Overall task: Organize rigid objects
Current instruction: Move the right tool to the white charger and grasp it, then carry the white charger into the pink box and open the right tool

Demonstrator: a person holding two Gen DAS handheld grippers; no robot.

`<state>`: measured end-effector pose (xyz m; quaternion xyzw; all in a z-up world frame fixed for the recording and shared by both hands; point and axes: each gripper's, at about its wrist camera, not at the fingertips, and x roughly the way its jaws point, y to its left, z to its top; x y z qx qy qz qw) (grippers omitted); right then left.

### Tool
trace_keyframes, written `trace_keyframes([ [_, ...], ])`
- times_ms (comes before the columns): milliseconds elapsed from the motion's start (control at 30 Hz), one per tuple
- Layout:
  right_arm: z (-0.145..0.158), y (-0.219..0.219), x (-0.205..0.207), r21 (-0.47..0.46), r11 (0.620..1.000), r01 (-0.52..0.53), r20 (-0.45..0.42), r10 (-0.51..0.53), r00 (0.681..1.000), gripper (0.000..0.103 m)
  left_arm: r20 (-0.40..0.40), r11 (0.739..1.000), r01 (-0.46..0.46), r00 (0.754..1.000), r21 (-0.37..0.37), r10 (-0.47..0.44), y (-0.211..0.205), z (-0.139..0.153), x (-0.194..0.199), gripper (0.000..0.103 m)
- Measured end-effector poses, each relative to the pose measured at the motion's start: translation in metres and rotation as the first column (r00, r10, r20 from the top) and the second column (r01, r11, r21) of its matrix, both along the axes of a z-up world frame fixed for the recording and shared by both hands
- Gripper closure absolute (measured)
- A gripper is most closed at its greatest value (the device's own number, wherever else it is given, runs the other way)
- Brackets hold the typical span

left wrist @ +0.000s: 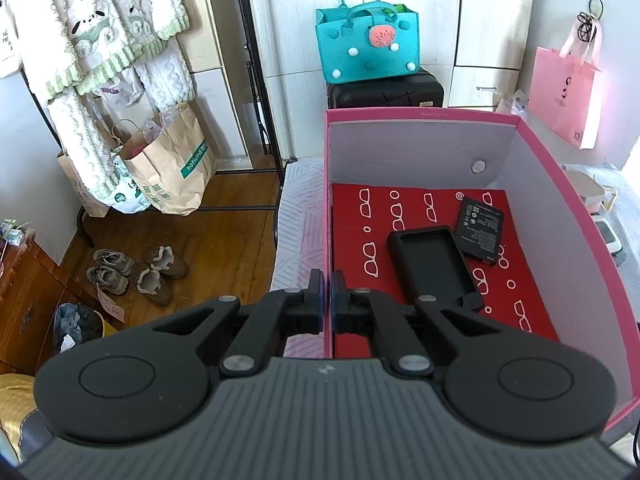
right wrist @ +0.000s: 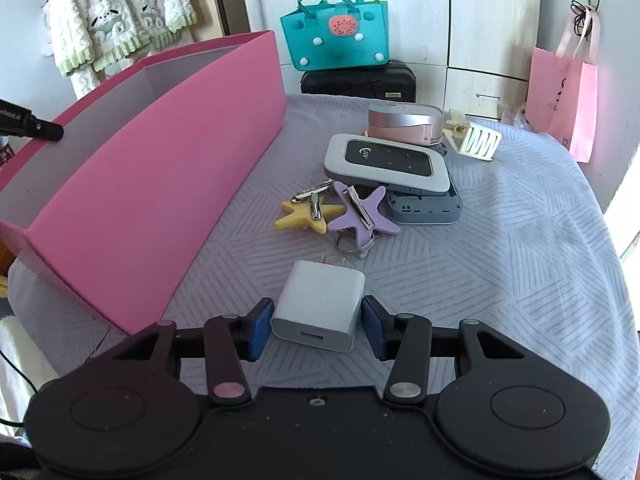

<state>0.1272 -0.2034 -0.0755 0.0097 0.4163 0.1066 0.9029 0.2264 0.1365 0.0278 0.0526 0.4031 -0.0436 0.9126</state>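
A white USB charger block [right wrist: 319, 306] is seen lying on the striped grey-lilac cloth [right wrist: 500, 248] of the table, its prongs turned away from the camera, and it is bracketed by the right gripper [right wrist: 318, 330]: the blue pads [right wrist: 259, 330] stand just beside its two sides, a thin gap showing on the right, so the charger is flanked rather than clearly pinched. Just beyond it, a purple star clip [right wrist: 362, 210] and a yellow star clip [right wrist: 310, 214] are found touching each other, with a white pocket router [right wrist: 386, 162] stacked on a grey shell behind them. To the left, the pink box [right wrist: 160, 184] is placed. Its left wall is clamped by the shut left gripper [left wrist: 329, 300]; inside, on the red lining, a black charging cradle [left wrist: 434, 268] and a black battery [left wrist: 480, 230] are seen, the battery overlapping the cradle's corner.
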Motion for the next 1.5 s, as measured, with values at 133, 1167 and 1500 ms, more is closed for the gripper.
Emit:
trace_keyframes([
  [133,0.005,0.008,-0.001,-0.103,0.994,-0.042,0.009,0.043,0.999,0.050,-0.003,0.998,0.047,0.999,0.050,-0.047,-0.004,0.000,0.001,0.101],
  [1167,0.117,0.122,0.082,-0.037,0.821,-0.570,-0.042,0.568,0.822,0.050,-0.021,0.994,0.106,0.994,0.005,-0.106,0.007,0.003,0.003,0.100],
  [1500,0.068,0.185,0.131,0.068,0.772,-0.632,-0.395,0.603,0.693,0.050,-0.022,0.993,0.114,0.993,-0.032,-0.115,0.012,0.002,0.004,0.100],
])
